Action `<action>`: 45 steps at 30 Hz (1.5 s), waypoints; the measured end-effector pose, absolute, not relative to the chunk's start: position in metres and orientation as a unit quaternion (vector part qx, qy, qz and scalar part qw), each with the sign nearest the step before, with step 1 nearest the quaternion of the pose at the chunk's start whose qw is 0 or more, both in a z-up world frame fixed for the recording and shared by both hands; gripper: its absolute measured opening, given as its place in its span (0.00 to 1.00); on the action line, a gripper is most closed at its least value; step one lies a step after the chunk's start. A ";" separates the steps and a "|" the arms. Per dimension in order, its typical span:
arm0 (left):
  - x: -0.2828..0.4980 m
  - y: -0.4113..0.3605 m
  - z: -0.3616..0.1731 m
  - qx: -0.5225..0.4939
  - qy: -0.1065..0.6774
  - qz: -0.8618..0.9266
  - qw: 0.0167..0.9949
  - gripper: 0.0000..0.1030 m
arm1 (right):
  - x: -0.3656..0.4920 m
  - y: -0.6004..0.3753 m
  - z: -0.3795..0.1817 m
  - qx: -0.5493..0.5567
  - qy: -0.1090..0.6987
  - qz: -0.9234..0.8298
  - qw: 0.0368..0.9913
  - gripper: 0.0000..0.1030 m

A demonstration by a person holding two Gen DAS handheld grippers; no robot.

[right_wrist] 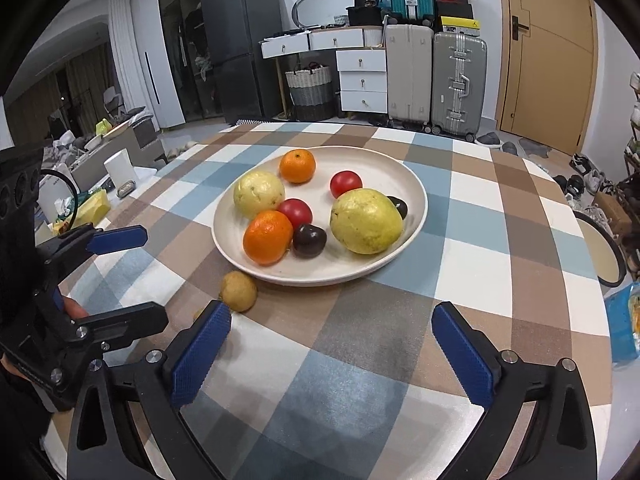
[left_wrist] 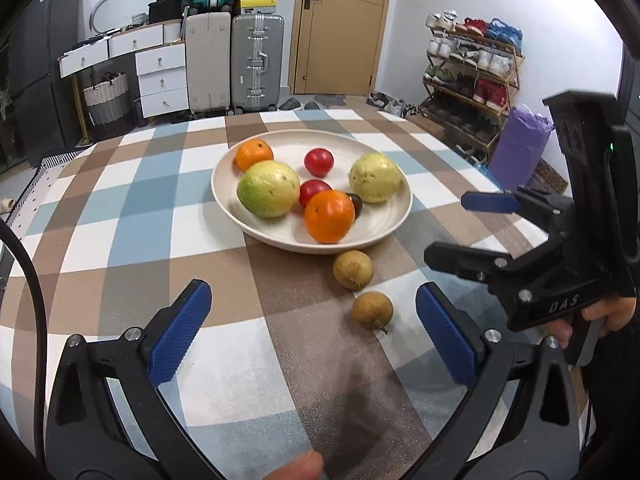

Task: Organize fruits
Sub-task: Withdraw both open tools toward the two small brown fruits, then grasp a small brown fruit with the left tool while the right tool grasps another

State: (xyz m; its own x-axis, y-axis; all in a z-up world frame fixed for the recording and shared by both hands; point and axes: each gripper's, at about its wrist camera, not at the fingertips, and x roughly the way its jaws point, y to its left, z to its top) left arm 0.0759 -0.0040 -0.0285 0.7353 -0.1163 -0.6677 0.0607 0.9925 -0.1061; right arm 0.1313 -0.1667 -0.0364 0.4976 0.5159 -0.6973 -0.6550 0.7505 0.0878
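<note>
A cream plate point(left_wrist: 396, 216) point(right_wrist: 412, 184) on the checked tablecloth holds two oranges point(left_wrist: 329, 217), two guavas point(left_wrist: 268, 189), two red tomatoes point(left_wrist: 319, 161) and dark plums point(right_wrist: 309, 241). Two small brown longans lie on the cloth just in front of the plate, one nearer the rim point(left_wrist: 353, 269) point(right_wrist: 239, 291) and one closer to me point(left_wrist: 372, 309). My left gripper point(left_wrist: 312, 336) is open and empty, with the near longan between its fingers' reach. My right gripper point(right_wrist: 332, 356) is open and empty, in front of the plate; it also shows in the left wrist view point(left_wrist: 468, 224).
The table point(left_wrist: 120, 240) ends at the left and right edges. Suitcases point(left_wrist: 256, 64), white drawers point(left_wrist: 162, 80) and a door stand behind. A shoe rack point(left_wrist: 472, 80) and a purple bag point(left_wrist: 520, 148) are at the right. A fridge point(right_wrist: 236, 48) is at the back.
</note>
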 end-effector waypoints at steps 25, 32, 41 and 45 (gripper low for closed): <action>0.096 -0.044 -0.055 -0.014 0.434 -0.111 0.894 0.42 | 0.138 -0.174 -0.037 -0.077 0.380 0.334 0.859 1.00; 0.096 -0.037 -0.053 -0.029 0.426 -0.115 0.897 0.23 | 0.138 -0.172 -0.039 -0.077 0.381 0.336 0.858 1.00; 0.091 -0.014 -0.043 -0.046 0.400 -0.081 0.912 0.23 | 0.137 -0.171 -0.041 -0.075 0.386 0.343 0.853 1.00; 0.088 -0.001 -0.039 -0.050 0.388 -0.058 0.919 0.23 | 0.135 -0.168 -0.041 -0.066 0.394 0.361 0.843 0.99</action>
